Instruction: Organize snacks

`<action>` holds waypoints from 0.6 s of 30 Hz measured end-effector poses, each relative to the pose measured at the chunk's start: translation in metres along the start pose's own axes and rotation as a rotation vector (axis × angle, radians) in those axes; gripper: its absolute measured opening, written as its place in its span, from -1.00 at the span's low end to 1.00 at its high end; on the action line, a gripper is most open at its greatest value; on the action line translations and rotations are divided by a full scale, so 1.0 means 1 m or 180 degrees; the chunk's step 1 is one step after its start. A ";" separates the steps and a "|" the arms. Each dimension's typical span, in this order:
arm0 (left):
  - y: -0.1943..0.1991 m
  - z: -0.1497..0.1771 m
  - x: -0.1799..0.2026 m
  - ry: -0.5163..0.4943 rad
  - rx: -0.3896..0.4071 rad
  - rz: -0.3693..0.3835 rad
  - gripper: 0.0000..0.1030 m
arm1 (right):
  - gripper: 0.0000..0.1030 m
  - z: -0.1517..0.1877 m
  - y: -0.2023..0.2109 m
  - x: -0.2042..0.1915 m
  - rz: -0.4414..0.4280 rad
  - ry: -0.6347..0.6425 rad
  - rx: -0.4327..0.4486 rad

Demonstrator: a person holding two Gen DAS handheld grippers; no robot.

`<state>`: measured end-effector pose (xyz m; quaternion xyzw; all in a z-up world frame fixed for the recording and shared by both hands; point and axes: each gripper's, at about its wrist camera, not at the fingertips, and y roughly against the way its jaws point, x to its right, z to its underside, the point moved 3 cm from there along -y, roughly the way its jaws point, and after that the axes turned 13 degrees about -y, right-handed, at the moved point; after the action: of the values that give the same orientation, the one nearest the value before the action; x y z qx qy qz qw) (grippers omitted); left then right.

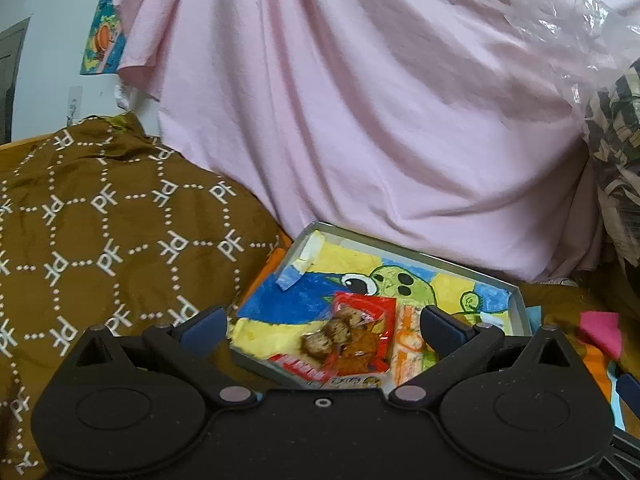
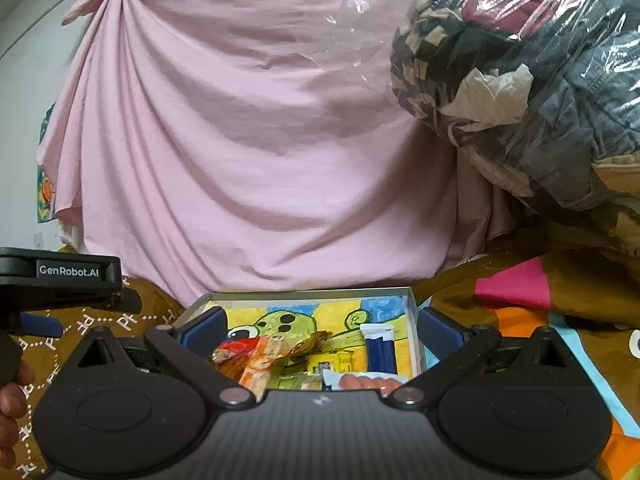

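Left gripper: jaws spread wide, nothing pinched. Hovering over shallow tray with cartoon-printed floor, tray lying on brown patterned cloth. Red snack packet sitting in tray dead centre between the two fingertips, slightly toward 6 o'clock of the gap, touching neither pad. Orange-white wrapper just beside it at 3 o'clock, close to the right-hand pad but contact not discernible. Right gripper: jaws likewise spread, empty. Same tray ahead at 12 o'clock. Snack pile low in the gap: orange-striped packet at 7 o'clock near the left-hand pad, gold crumpled wrapper centre, blue-white sachet at 4 o'clock near the right-hand pad, yellow packet between those two. None gripped. Left unit's body visible at 9 o'clock in right wrist view, hand below it. Pink sheet draped behind at 12 o'clock, clear plastic bag of clothes at 2 o'clock.
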<state>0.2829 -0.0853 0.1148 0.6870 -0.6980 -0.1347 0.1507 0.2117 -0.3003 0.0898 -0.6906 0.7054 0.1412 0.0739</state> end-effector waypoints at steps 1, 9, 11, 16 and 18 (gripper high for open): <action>0.004 0.002 -0.003 -0.0003 -0.0006 -0.0004 0.98 | 1.00 0.000 0.003 -0.002 -0.0001 0.0015 -0.0003; 0.032 0.020 -0.022 -0.0022 -0.0043 -0.0062 0.98 | 1.00 0.004 0.031 -0.013 0.0018 0.0014 -0.0036; 0.040 0.026 -0.027 0.0011 -0.0052 -0.0072 0.98 | 1.00 0.004 0.037 -0.014 0.0050 0.0016 -0.0028; 0.057 0.039 -0.036 -0.0037 -0.0057 -0.0105 0.98 | 1.00 0.006 0.053 -0.015 0.0059 -0.0021 -0.0035; 0.063 0.043 -0.039 -0.0049 -0.0056 -0.0117 0.98 | 1.00 0.008 0.059 -0.017 0.0065 -0.0005 -0.0040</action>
<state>0.2084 -0.0455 0.0988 0.6973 -0.6851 -0.1489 0.1489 0.1525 -0.2818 0.0932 -0.6838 0.7115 0.1470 0.0687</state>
